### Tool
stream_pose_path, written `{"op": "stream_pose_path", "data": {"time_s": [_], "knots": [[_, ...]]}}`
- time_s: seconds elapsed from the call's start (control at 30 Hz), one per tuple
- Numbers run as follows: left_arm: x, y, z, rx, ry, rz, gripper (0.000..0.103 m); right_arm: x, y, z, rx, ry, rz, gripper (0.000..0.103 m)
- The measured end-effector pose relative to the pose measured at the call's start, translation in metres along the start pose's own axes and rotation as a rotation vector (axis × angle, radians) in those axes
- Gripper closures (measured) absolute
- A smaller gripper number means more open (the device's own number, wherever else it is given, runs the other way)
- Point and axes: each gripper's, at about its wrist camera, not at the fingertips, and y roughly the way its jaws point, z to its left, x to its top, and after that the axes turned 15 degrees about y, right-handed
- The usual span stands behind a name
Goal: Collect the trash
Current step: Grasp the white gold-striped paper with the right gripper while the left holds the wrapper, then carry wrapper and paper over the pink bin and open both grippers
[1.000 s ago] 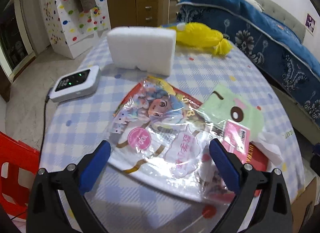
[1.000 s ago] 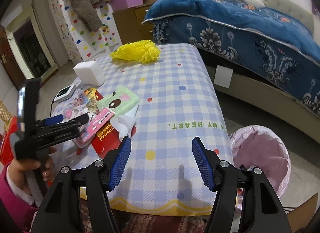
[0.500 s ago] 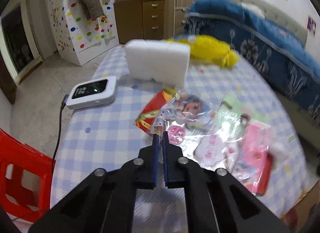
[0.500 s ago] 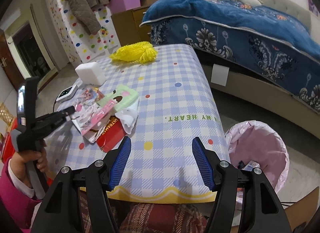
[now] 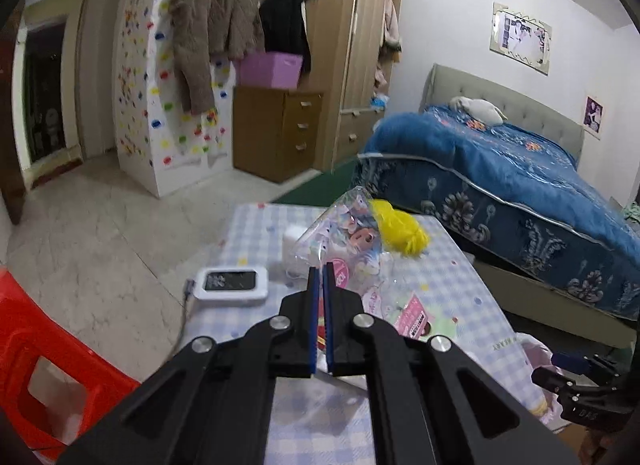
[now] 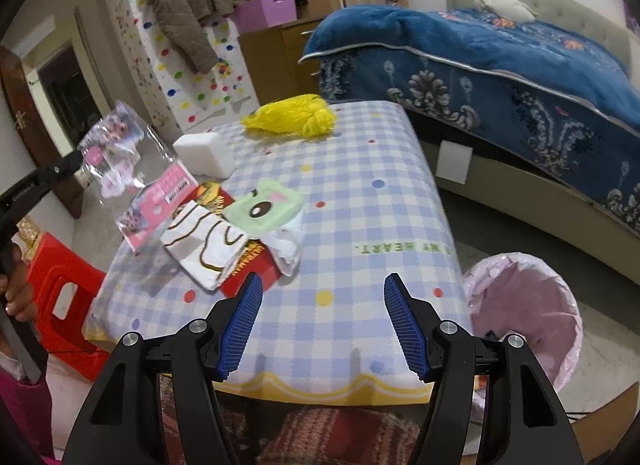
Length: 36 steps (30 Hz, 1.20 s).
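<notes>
The left gripper [image 5: 319, 271] is clenched on a clear cartoon-printed plastic wrapper [image 6: 120, 157], lifted off the checked tablecloth [image 6: 360, 233]. The right gripper [image 6: 323, 325] stands released, holding nothing, over the table's near edge. Ahead of its fingers lie a red packet [image 6: 256, 265], a green pouch [image 6: 264, 209], a white foam block [image 6: 204, 155] and yellow yarn [image 6: 292, 119]. Right of it stands a pink-lined bin [image 6: 528, 305]; beyond, a blue-quilted bed [image 6: 500, 61].
</notes>
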Motion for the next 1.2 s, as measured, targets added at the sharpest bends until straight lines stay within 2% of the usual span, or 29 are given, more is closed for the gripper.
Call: {"op": "stream_pose_path", "data": {"time_s": [0.1,0.2,0.3,0.4,0.63,0.8,0.87,0.97,1.0,1.1,1.2], "knots": [[0.000,0.005,0.000,0.027,0.000,0.000,0.103,0.003,0.011,0.010,0.010,-0.022,0.016,0.040],[-0.005,0.016,0.002,0.026,-0.026,0.018,0.103,0.007,0.023,0.022,0.018,-0.052,0.030,0.055],[-0.012,0.030,0.008,0.025,-0.049,0.045,0.103,0.014,0.040,0.033,0.028,-0.077,0.047,0.056],[-0.018,0.041,0.010,0.024,-0.055,0.062,0.103,0.021,0.062,0.041,0.023,-0.092,0.070,0.055],[-0.029,0.057,0.022,0.001,-0.072,0.089,0.103,0.033,0.119,0.055,0.012,-0.128,0.138,0.043],[-0.033,0.064,0.024,-0.004,-0.080,0.105,0.103,0.038,0.144,0.063,-0.031,-0.185,0.140,0.035],[-0.035,0.065,0.026,-0.004,-0.084,0.107,0.103,0.038,0.145,0.064,-0.037,-0.201,0.132,0.042],[-0.036,0.066,0.028,-0.006,-0.088,0.112,0.103,0.040,0.145,0.066,-0.029,-0.212,0.123,0.072],[-0.037,0.065,0.028,-0.005,-0.089,0.113,0.103,0.043,0.144,0.067,-0.048,-0.215,0.109,0.098],[-0.035,0.061,0.030,-0.008,-0.095,0.106,0.103,0.058,0.134,0.060,-0.001,-0.149,0.102,0.102],[-0.031,0.054,0.029,-0.014,-0.096,0.091,0.103,0.070,0.103,0.057,0.038,-0.119,0.034,0.102]]}}
